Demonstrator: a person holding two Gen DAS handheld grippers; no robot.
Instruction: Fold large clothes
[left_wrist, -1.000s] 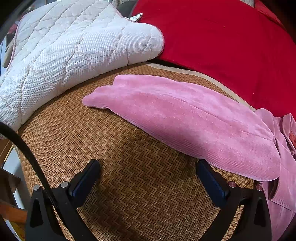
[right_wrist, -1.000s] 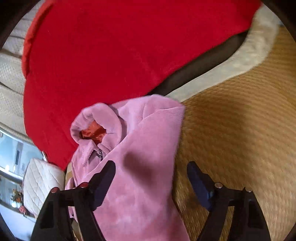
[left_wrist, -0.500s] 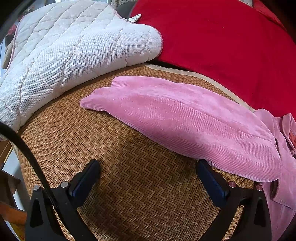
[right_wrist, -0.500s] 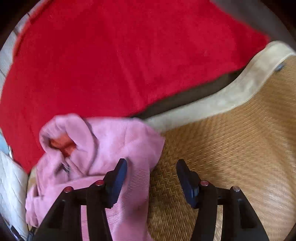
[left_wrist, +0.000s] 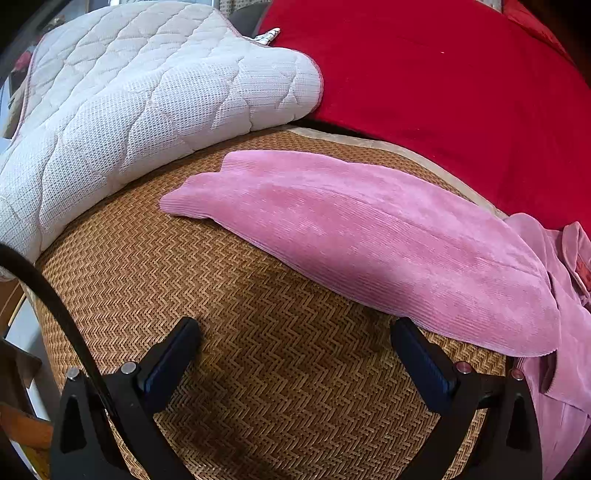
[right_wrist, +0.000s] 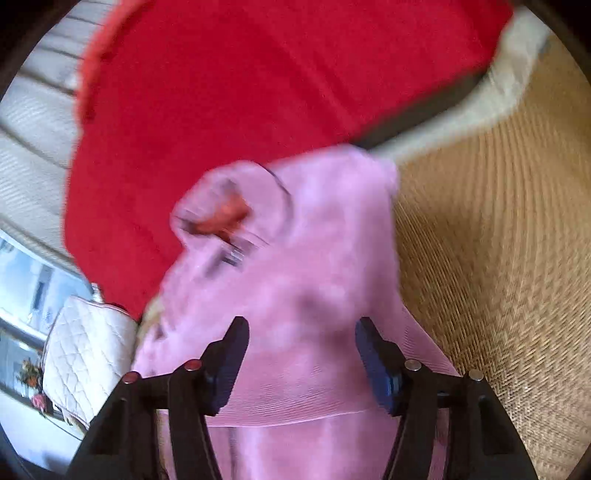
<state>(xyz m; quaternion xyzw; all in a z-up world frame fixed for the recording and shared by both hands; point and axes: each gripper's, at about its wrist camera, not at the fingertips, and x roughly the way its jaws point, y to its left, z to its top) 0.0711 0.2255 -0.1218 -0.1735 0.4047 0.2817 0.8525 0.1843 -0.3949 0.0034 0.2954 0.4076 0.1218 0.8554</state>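
Note:
A pink corduroy jacket (left_wrist: 369, 236) lies on a woven straw mat (left_wrist: 258, 369); one sleeve stretches left across the mat, its cuff toward the quilted pad. My left gripper (left_wrist: 295, 343) hovers open over bare mat, just in front of the sleeve, its right finger close to the sleeve's edge. In the blurred right wrist view the jacket's collar (right_wrist: 229, 214), with an orange lining and a zipper, sits ahead of my right gripper (right_wrist: 301, 339). Its jaws are opening above the pink fabric (right_wrist: 314, 266), with no cloth pinched between the pads.
A red blanket (left_wrist: 443, 81) covers the area behind the mat. A white quilted pad (left_wrist: 129, 99) lies at the back left, overlapping the mat's edge. A beige border (right_wrist: 491, 99) runs between mat and blanket. Bare mat (right_wrist: 498, 258) extends to the right of the jacket.
The right gripper swung sideways, away from the mat and back over the jacket body; its jaws narrowed and then widened. The left gripper stayed put, and the sleeve shifted only slightly.

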